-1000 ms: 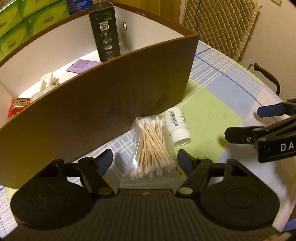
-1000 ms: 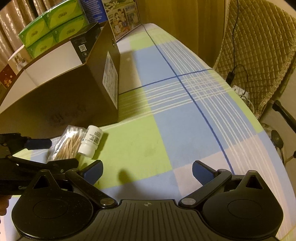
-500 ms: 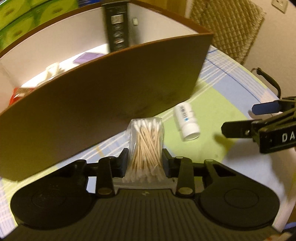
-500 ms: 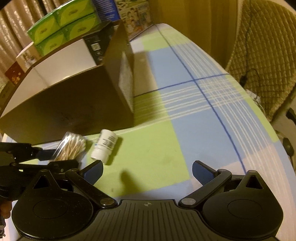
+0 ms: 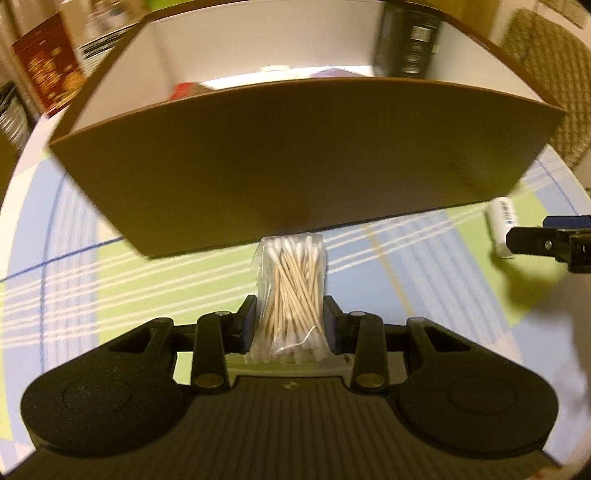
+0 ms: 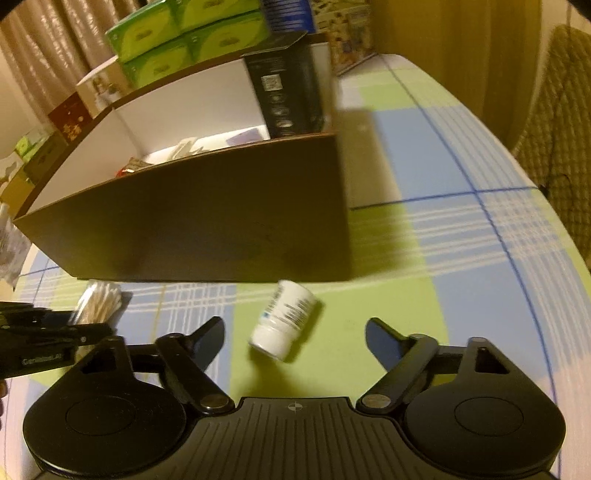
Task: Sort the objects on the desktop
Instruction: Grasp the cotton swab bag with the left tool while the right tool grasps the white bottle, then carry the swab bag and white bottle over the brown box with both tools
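My left gripper (image 5: 290,321) is shut on a clear bag of cotton swabs (image 5: 291,295) and holds it in front of the near wall of the brown box (image 5: 295,155). The bag also shows at the left of the right wrist view (image 6: 98,302). A small white bottle (image 6: 282,319) lies on its side on the checked tablecloth, just ahead of my right gripper (image 6: 295,339), which is open around empty air. The bottle also shows at the right edge of the left wrist view (image 5: 502,229).
The brown box (image 6: 207,221) has a white inside holding a tall black carton (image 6: 286,96), a purple card (image 6: 245,136) and a red packet (image 5: 184,90). Green tissue packs (image 6: 192,33) stand behind it. A quilted chair (image 6: 561,129) is at the right.
My left gripper closed on the swab bag, lifted it and swung left along the box. My right gripper moved in toward the white bottle, which now lies just ahead of its open fingers.
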`<state>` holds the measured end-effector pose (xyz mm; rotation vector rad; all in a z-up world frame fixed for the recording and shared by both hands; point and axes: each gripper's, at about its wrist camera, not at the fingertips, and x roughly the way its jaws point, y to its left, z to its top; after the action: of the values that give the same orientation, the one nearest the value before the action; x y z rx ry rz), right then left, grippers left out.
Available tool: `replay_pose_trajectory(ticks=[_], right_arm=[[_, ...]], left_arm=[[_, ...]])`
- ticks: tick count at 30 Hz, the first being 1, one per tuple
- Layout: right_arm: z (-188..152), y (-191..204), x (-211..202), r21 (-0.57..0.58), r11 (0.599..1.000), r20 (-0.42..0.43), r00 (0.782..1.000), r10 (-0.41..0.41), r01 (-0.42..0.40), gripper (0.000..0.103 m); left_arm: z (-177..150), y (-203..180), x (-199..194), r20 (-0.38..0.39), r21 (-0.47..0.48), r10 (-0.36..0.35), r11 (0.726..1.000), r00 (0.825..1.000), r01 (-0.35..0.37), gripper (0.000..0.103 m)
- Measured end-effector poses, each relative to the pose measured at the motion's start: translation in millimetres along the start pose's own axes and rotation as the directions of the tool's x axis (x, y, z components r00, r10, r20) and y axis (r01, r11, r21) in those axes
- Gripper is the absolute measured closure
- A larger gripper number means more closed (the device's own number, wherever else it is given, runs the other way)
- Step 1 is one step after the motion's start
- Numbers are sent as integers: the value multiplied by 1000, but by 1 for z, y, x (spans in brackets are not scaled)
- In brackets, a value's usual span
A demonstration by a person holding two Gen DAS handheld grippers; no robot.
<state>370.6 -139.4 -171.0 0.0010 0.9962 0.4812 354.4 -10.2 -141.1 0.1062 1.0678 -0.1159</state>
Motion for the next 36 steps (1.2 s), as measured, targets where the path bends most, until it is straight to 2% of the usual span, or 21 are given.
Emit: replay_pose_trajectory(ticks=[2, 6, 8, 15, 19, 25, 27, 28, 29, 30, 36], right_arm=[[3, 5, 8, -17, 1000, -4, 1000, -5, 5, 45], [6, 14, 19, -74, 997, 3, 1000, -25, 25, 65], [5, 18, 21, -113, 994, 2, 1000, -12, 12, 78], [-10, 38, 19, -222, 973, -27, 998, 60, -64, 79], [-24, 47, 14, -269, 958, -50, 995, 88, -98, 79], [-44, 54, 1, -310, 946, -61, 995, 76, -91, 78], [-48, 56, 1, -324, 942, -52, 996, 67, -80, 77], [-46, 56, 2, -324, 943, -51, 996, 67, -79, 72], [-46, 57, 4, -316, 945, -50, 996, 68, -80, 61], [-45, 57, 5, -304, 949, -52, 996, 66, -79, 58], [-46, 68, 9, -321, 946, -40, 999, 21, -33, 58]], left_arm=[[-2, 7, -1, -5, -19, 18, 1000, 1000, -18, 71], [-5, 18, -3, -15, -52, 46, 998, 999, -46, 71], [-7, 20, -5, -20, -61, 53, 997, 998, -54, 71], [-20, 24, -14, -34, -86, 60, 994, 998, -63, 71], [-34, 25, -22, -45, -92, 29, 995, 999, -33, 71], [-55, 24, -34, -41, -99, -14, 995, 999, 10, 70], [-55, 23, -34, -35, -92, -11, 996, 999, 8, 67], [-53, 22, -33, -34, -90, -13, 996, 999, 10, 65], [-51, 22, -32, -32, -89, -15, 996, 999, 13, 64], [-49, 21, -30, -31, -84, -15, 996, 999, 12, 61], [-38, 13, -21, -16, -47, -3, 999, 1000, 2, 63]])
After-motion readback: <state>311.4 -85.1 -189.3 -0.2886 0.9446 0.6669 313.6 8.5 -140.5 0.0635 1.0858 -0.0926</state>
